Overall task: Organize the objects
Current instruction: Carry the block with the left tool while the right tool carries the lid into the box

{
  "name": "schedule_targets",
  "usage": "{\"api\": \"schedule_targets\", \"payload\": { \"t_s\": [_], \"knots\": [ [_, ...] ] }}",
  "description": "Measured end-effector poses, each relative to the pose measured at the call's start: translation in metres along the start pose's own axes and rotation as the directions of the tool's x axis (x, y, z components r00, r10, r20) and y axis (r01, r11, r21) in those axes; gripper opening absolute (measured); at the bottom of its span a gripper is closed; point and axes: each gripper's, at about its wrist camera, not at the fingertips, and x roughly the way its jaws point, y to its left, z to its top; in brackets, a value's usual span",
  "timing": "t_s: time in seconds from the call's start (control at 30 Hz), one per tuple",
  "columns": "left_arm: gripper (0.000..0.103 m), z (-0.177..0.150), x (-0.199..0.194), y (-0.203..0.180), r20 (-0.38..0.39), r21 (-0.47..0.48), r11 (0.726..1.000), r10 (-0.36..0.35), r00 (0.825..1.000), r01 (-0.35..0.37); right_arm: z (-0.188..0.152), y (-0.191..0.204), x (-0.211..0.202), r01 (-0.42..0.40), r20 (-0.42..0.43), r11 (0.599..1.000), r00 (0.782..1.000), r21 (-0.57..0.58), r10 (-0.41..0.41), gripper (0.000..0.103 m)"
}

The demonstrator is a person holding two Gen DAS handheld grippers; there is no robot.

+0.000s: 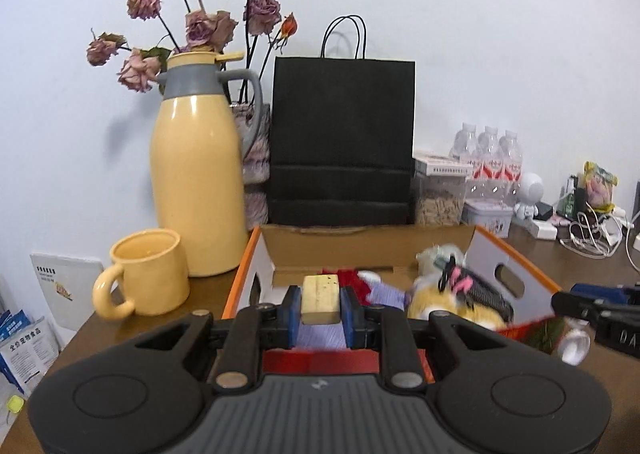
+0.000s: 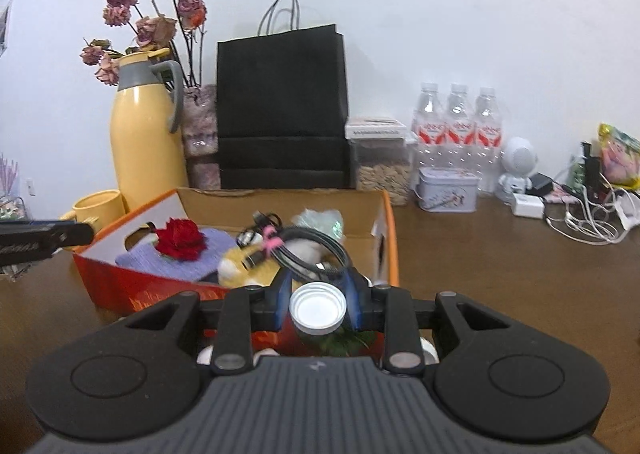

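Observation:
My left gripper [image 1: 320,300] is shut on a pale yellow block [image 1: 320,299], held above the near edge of an orange and white cardboard box [image 1: 240,274]. In the right wrist view my right gripper [image 2: 318,304] is shut on a small bottle with a white cap [image 2: 318,306], just in front of the same box [image 2: 386,238]. Inside the box lie a red fabric rose [image 2: 181,241] on a lilac knitted cloth [image 2: 180,258], a yellow plush toy [image 2: 248,262], a coiled black cable [image 2: 316,250] and a pink clip [image 2: 271,238]. The right gripper [image 1: 576,310] shows at the right of the left wrist view.
On the brown table [image 2: 500,262] stand a yellow jug [image 1: 196,174], a yellow mug [image 1: 148,274], dried roses [image 1: 192,14], a black paper bag [image 1: 342,142], a jar of seeds [image 2: 380,162], three water bottles [image 2: 456,130], a tin [image 2: 448,190], a white robot figure [image 2: 518,166] and tangled cables [image 2: 588,218].

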Motion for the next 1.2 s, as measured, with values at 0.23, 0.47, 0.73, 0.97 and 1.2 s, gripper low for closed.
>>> {"api": "schedule_targets", "payload": {
  "t_s": [0.23,0.47,0.73,0.97,1.2],
  "knots": [
    [0.019,0.021,0.033,-0.006,0.006,-0.044,0.999,0.022,1.000,-0.022,0.021,0.015,0.026,-0.016,0.032,0.999,0.999,-0.033,0.017,0.029],
    [0.019,0.029,0.072,-0.005,0.000,-0.077,0.995,0.058,0.998,-0.058,0.036,0.021,0.066,-0.025,0.046,1.000,0.999,-0.014,0.025,0.029],
    [0.020,0.025,0.096,0.000,-0.021,-0.056,0.995,0.076,0.997,-0.077,0.037,0.019,0.092,-0.022,0.030,1.000,0.999,-0.018,0.023,0.029],
    [0.095,0.023,0.094,-0.003,0.029,-0.029,0.992,0.122,0.992,-0.121,0.035,0.010,0.095,0.013,0.011,1.000,1.000,0.007,-0.013,0.082],
    [0.103,0.022,0.091,-0.001,0.045,-0.046,0.989,0.140,0.989,-0.138,0.035,0.011,0.091,0.031,0.023,0.999,0.999,-0.008,-0.031,0.103]
  ]
}}
